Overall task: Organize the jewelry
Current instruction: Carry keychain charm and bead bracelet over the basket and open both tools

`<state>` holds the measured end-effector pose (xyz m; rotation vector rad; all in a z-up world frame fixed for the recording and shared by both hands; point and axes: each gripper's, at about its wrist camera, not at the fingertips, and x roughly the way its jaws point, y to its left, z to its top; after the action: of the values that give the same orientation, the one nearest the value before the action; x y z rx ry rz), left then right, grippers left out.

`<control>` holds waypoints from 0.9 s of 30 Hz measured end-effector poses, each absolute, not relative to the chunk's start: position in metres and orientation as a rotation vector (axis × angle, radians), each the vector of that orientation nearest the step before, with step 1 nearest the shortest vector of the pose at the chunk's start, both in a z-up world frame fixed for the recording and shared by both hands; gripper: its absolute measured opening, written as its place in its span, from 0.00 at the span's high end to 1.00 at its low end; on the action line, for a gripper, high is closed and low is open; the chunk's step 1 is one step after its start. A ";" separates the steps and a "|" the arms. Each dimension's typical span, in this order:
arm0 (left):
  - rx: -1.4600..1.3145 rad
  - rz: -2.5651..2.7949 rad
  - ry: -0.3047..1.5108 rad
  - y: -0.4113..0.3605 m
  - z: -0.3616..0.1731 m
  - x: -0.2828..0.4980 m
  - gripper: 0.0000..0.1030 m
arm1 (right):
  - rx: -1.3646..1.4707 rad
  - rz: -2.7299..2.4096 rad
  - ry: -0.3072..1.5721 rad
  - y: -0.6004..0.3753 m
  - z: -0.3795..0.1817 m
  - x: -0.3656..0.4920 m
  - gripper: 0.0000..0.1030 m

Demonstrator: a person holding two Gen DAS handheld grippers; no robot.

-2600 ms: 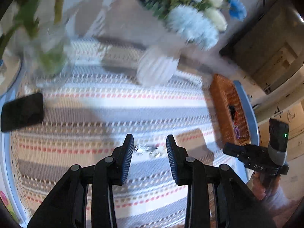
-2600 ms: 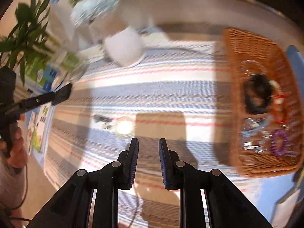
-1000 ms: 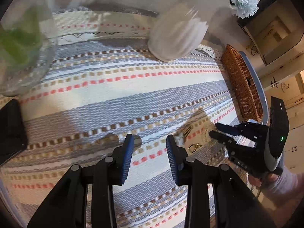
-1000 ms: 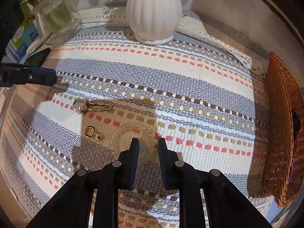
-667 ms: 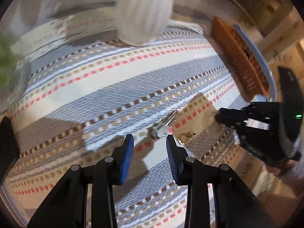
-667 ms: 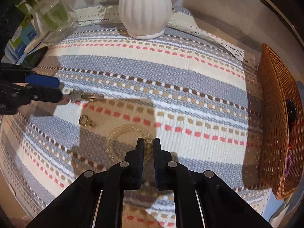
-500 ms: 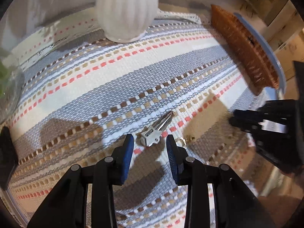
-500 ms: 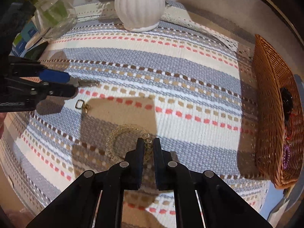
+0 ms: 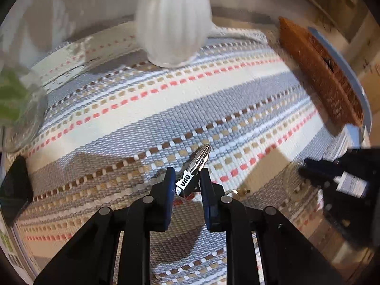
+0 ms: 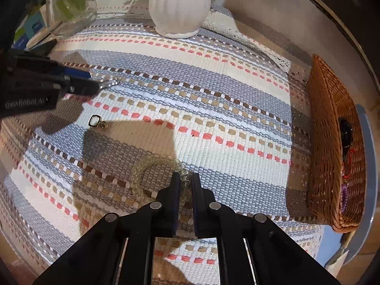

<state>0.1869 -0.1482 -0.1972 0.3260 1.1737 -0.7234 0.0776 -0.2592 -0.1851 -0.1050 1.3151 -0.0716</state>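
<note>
The left gripper point(image 9: 185, 181) is closing on a silver hair clip point(image 9: 193, 169), whose wide end sits between the two blue pads; the pads look pressed against it while the narrow tip juts forward over the striped woven cloth point(image 9: 166, 109). Dark letters on the clip's wide end cannot be read with certainty.

The right gripper point(image 10: 184, 182) has its jaws drawn almost together, pinching one side of a clear beaded bracelet point(image 10: 142, 168); the rest of the loop lies on the cloth to the left of the fingers. In the right wrist view, pale lettering runs along the left gripper's black body, too blurred to read.

A small gold-coloured square ring with a clasp point(image 10: 95, 121) lies on the cloth between the clip and the bracelet, touching neither. A white ribbed vase point(image 10: 179, 4) stands at the far edge, a glass jar with green stems point(image 10: 68, 7) to its left. The wicker basket point(image 10: 332, 142) sits at the right edge of the cloth, well apart, with a dark piece and purple and red pieces inside.
</note>
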 end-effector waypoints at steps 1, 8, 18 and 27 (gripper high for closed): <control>0.305 -0.729 1.170 -0.146 -0.194 0.187 0.81 | -0.098 -0.067 1.316 -0.260 -0.184 0.076 0.92; 0.249 -0.789 1.133 -0.158 -0.159 0.179 0.81 | 0.058 -0.021 1.287 -0.284 -0.163 0.057 0.92; 0.253 -0.910 1.096 -0.238 -0.121 0.144 0.81 | 0.231 -0.045 1.249 -0.364 -0.123 0.018 0.92; 0.274 -0.982 1.093 -0.327 -0.115 0.129 0.81 | 0.372 -0.099 1.200 -0.452 -0.091 -0.004 0.92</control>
<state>0.1289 -0.3273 -0.1149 0.2739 1.0934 -0.9817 -0.0041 -0.4525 -0.0912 0.3725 1.1997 -0.0992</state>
